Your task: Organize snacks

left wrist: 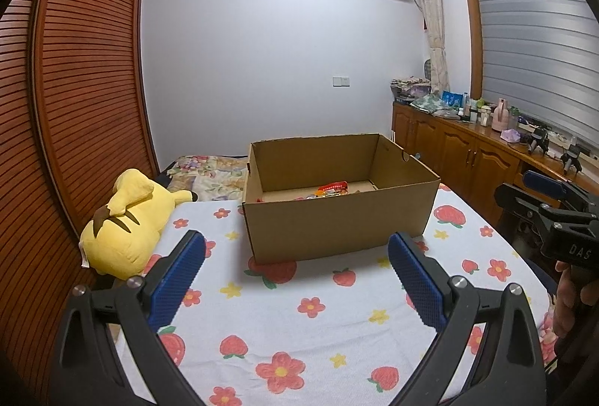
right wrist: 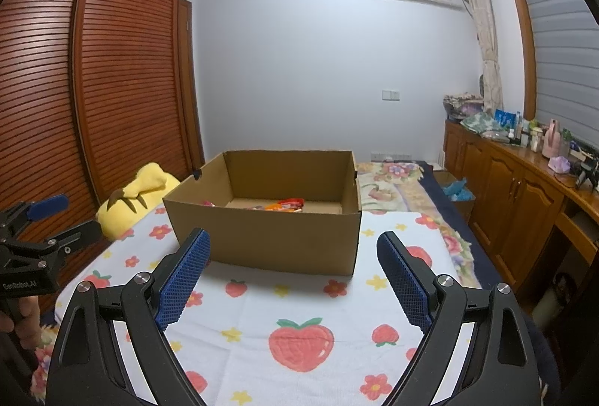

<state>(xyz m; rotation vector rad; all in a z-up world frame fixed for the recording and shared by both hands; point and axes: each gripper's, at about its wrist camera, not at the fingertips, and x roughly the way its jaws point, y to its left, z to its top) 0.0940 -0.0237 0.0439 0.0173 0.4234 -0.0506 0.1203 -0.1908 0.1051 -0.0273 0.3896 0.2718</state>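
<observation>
An open brown cardboard box (left wrist: pixel 337 218) (right wrist: pixel 269 237) stands on a white cloth printed with strawberries and flowers (left wrist: pixel 299 312) (right wrist: pixel 299 312). Colourful snack packets (left wrist: pixel 331 189) (right wrist: pixel 286 205) lie on its floor, mostly hidden by the near wall. My left gripper (left wrist: pixel 297 247) hovers over the cloth just short of the box, open, blue pads (left wrist: pixel 178 278) wide apart with nothing between them. My right gripper (right wrist: pixel 294 245) is likewise open and empty in front of the box. Each gripper also shows at the other view's edge (left wrist: pixel 554 215) (right wrist: pixel 41 222).
A yellow plush toy (left wrist: pixel 127 222) (right wrist: pixel 138 196) lies left of the box by the slatted wooden wardrobe (left wrist: pixel 75 87). A floral quilt (right wrist: pixel 397 188) lies behind the box. A wooden cabinet (right wrist: pixel 505 196) crowded with bottles lines the right wall. A hand (left wrist: pixel 572 297) holds the right gripper.
</observation>
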